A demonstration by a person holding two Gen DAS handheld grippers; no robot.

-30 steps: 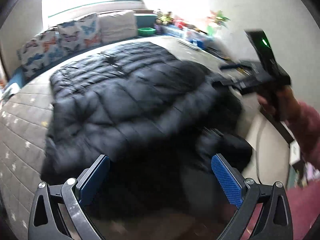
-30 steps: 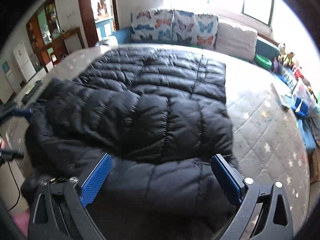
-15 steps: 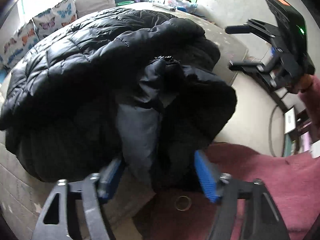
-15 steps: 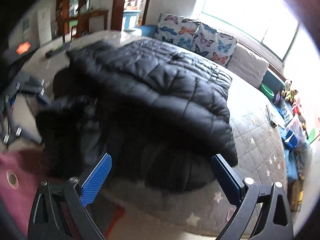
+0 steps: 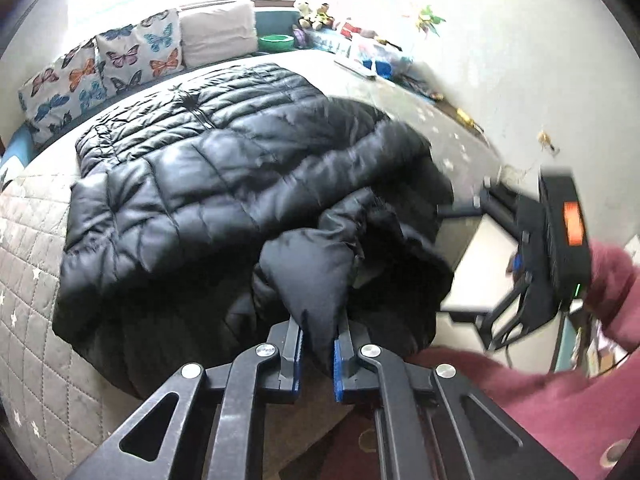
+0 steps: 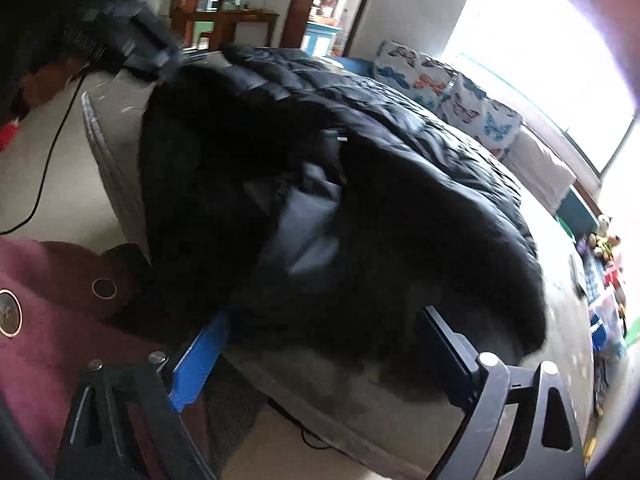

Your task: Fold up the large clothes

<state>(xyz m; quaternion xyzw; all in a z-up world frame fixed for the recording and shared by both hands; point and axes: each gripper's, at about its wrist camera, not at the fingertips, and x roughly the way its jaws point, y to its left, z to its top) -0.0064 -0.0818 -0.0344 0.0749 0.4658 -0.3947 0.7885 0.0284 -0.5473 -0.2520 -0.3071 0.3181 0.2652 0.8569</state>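
Just closed, left hand-held gripper (image 5: 318, 342) now pinching a corner of the black puffer coat (image 5: 224, 184) on the bed (image 5: 28, 248), right hand-held gripper (image 6: 320, 354) open: fold ready to start.

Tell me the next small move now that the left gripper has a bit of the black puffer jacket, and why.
Probably bring the right gripper onto the jacket's near hem and close. The left gripper has just closed on a fold of the black puffer jacket, which hangs bunched over the edge of the bed. The right stands open with nothing pinched, so lifting one-handed would likely drag it crooked.
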